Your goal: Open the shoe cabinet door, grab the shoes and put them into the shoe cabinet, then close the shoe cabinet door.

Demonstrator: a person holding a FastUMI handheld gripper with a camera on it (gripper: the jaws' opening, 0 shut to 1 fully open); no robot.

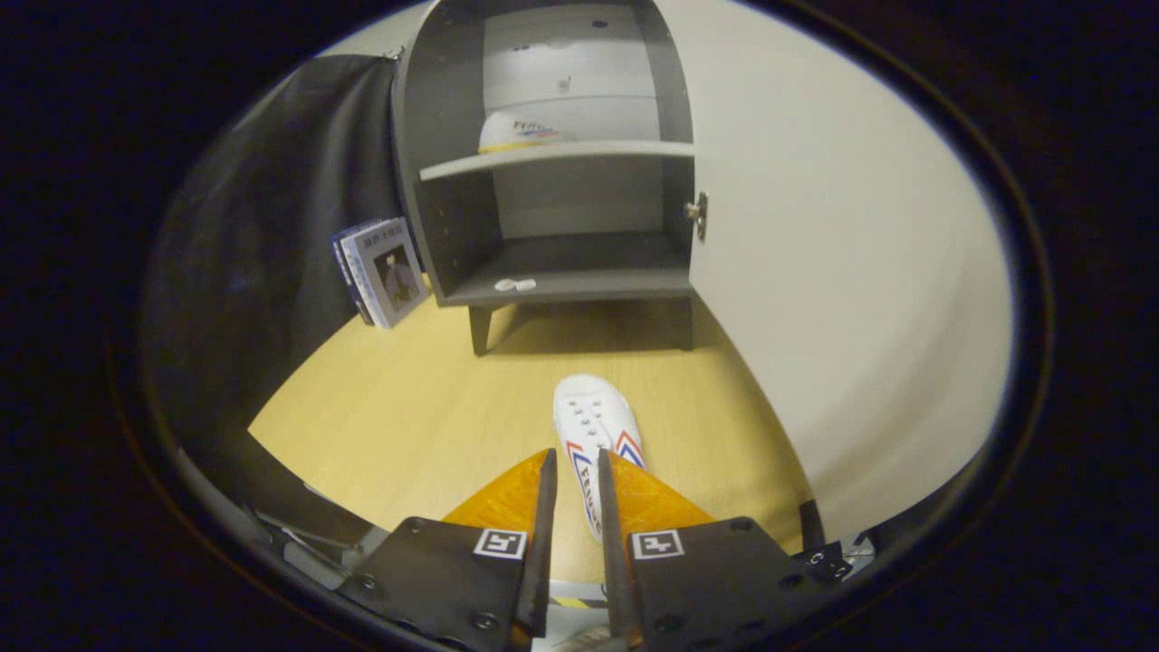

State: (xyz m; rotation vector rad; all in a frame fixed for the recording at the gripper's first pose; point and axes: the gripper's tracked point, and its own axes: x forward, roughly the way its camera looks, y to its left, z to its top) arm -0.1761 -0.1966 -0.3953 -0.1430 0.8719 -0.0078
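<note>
Looks like we're at the second-shoe stage: the shoe cabinet (pixel 552 163) is open, its door (pixel 833 272) swung wide to the side, and one shoe (pixel 521 133) already sits on the upper shelf (pixel 561 156). The other white sneaker (pixel 596 435) is down on the wooden floor (pixel 407 417) in front of the cabinet, toe pointing toward it, heel end running back between the fingers of the gripper (pixel 576 471). The fingers are drawn in narrow around the shoe's rear part, and I think both are pressing on it, but the fisheye angle makes real contact hard to confirm.

My guess at the next move: lift it level, carry it forward and slide it onto a shelf, clearing the shelf lip. The bottom shelf (pixel 579 281) is free apart from a small white scrap (pixel 514 284).

Material-wise, the sneaker reads as soft canvas with a rubbery sole, lace eyelets and red-blue side stripes, so it'll squash a bit under grip. The cabinet is matte grey board with square edges on short legs, with a small metal latch (pixel 697 214) on the door. A few books (pixel 380 272) lean against the cabinet's side
</note>
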